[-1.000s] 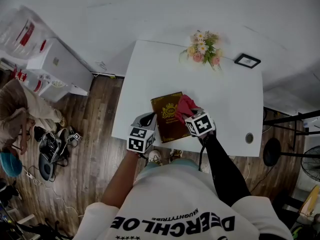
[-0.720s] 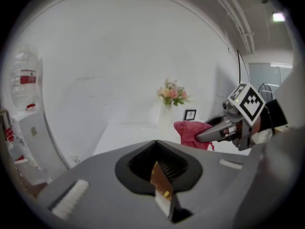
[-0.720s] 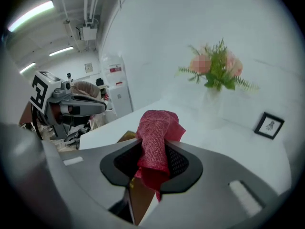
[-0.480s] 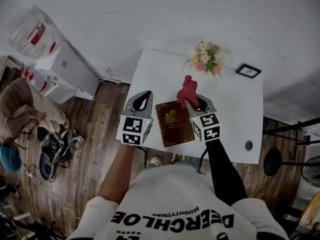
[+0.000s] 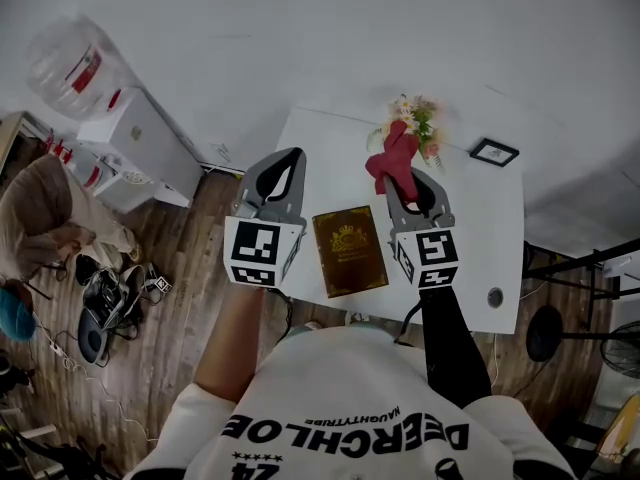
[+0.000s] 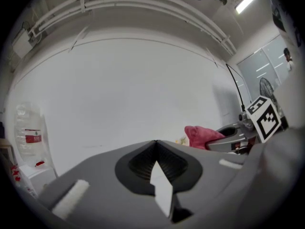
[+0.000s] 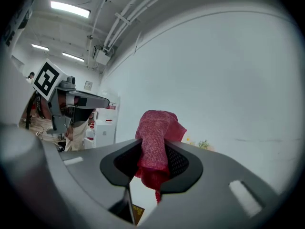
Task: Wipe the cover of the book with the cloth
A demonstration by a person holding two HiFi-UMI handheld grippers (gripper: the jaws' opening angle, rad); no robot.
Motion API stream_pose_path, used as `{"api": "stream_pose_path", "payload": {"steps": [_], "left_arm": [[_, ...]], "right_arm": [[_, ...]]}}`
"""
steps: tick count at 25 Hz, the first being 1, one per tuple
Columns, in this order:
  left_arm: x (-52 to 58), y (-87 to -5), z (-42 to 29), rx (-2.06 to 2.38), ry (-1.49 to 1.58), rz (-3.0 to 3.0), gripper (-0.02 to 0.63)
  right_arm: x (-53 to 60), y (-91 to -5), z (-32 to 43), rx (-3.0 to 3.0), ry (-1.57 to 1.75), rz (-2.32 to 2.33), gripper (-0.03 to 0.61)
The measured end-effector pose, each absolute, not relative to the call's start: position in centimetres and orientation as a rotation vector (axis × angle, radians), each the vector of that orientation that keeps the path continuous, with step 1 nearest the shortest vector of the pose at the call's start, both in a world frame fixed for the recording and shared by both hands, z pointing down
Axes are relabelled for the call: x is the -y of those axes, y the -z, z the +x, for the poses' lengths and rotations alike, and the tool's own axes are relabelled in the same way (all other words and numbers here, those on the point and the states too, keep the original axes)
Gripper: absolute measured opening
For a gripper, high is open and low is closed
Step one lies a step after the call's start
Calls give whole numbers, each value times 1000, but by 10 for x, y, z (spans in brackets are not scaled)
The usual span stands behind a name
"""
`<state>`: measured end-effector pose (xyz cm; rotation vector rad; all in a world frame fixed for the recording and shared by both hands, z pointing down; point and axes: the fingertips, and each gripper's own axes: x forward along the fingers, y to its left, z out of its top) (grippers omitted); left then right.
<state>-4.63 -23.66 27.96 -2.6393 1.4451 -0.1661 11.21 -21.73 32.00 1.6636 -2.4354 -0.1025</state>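
Right gripper (image 5: 408, 180) hangs above the bench (image 5: 470, 228), jaws clamped on the red cloth (image 5: 394, 158). Left gripper (image 5: 288, 163) is closed on nothing. The book (image 5: 349, 250) lies flat below.

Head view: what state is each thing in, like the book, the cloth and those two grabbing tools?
book: closed, lying flat on the table, nothing touching it.
cloth: bunched, pinched in the right gripper, held up clear of the book.
right gripper: jaws shut on the cloth.
left gripper: jaws shut, empty, raised.
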Motion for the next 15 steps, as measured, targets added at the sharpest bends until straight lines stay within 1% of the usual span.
{"api": "stream_pose_path", "payload": {"steps": [5,15], "left_arm": [[234,-262,-43,-1428,104,-2610,51],[233,-260,-41,-1425,100,-2604,51]], "right_arm": [[213,-308,110,2436,153,1685,101],[214,-305,104,2453,156,1678,101]]}}
